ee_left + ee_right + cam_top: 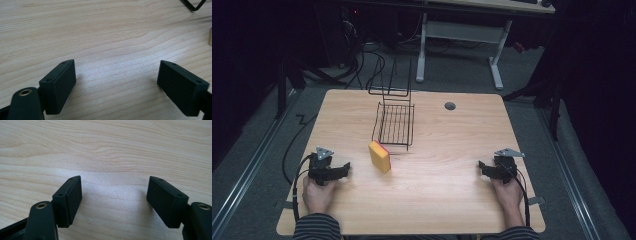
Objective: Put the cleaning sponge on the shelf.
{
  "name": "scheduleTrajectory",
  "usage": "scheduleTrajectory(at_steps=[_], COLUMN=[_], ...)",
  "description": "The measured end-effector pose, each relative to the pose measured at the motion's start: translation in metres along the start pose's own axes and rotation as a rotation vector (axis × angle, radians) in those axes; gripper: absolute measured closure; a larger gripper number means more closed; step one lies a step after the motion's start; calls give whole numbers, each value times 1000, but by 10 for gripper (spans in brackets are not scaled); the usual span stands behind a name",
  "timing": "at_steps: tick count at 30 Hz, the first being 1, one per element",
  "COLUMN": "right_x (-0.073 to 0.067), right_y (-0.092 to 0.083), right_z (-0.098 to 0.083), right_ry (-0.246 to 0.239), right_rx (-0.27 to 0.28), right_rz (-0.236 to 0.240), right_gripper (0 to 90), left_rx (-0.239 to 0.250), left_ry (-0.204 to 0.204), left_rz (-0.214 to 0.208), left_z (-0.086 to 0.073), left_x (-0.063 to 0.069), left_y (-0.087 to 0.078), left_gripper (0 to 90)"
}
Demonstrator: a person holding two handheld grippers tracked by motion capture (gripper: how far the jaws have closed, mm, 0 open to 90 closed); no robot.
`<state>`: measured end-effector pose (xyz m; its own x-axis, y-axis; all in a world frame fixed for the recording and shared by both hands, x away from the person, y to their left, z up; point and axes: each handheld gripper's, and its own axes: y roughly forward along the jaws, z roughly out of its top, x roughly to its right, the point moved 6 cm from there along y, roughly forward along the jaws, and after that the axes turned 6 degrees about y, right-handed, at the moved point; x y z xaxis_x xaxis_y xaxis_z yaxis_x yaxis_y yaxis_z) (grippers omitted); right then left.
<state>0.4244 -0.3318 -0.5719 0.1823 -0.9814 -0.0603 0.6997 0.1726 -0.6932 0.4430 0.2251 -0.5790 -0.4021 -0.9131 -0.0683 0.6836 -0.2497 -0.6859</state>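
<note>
A yellow sponge with a red-orange face stands on edge near the middle of the wooden table, just in front of a black wire rack. My left gripper rests on the table at the left, held in a hand, jaws pointing right toward the sponge. In the left gripper view the left gripper is open over bare wood, with a corner of the rack and a sliver of the sponge at the right edge. At the table's right rests my right gripper, pointing left. Its jaws stand open, nothing between them.
A round grey cable hole sits in the table's far right part. A white-legged desk stands beyond the table, with cables on the dark floor. Cables trail from both grippers toward the near edge.
</note>
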Motion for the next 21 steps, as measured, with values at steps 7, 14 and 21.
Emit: scheduleTrajectory(at_steps=[7, 14, 21], right_x=[0, 0, 0], right_y=[0, 0, 0], right_z=[0, 0, 0], right_ry=[0, -1, 0], right_rx=[0, -1, -1], right_rz=[1, 1, 1], right_gripper=[287, 286, 285], left_rx=[0, 2, 2], left_ry=[-2, -7, -10], left_rz=[-1, -6, -2], left_z=[0, 0, 0], left_x=[0, 0, 0], left_y=[0, 0, 0], left_gripper=[158, 163, 163])
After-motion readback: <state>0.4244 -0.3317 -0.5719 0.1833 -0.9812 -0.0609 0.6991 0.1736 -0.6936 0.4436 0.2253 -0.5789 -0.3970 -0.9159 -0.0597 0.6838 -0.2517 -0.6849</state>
